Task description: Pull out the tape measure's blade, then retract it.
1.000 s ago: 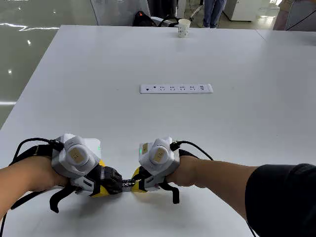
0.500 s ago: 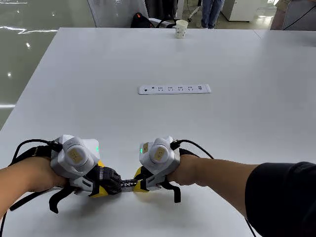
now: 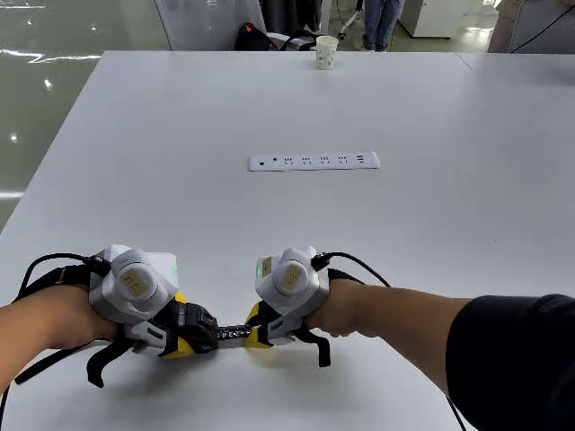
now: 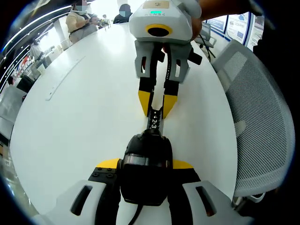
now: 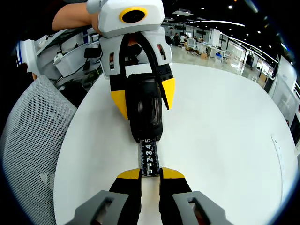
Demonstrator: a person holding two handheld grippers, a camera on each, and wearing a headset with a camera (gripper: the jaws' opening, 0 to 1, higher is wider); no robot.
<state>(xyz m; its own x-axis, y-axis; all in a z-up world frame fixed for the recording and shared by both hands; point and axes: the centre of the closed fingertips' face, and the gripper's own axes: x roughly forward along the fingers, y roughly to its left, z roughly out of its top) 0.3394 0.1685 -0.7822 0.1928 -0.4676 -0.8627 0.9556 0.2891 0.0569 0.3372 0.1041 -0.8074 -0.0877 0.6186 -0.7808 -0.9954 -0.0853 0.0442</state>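
desk (image 3: pixel 422 224): white and wide; the work sits at its near edge, left of the middle, close to the person for control.
power strip (image 3: pixel 314 162): mid-desk, well apart from the work.
left gripper (image 4: pixel 145 164): jaws clamped around the tape measure (image 5: pixel 146 110), anchoring its black case.
right gripper (image 5: pixel 150 174): pads pinched together on the blade (image 4: pixel 153 123) at its end, facing the case so the pull runs straight.
blade: a short numbered stretch is out; judged early in the pull.

We are in an open-plan office: a long white table (image 3: pixel 180 135) with a power strip (image 3: pixel 314 161), a paper cup (image 3: pixel 326 51) and a mesh chair (image 4: pixel 262 117).
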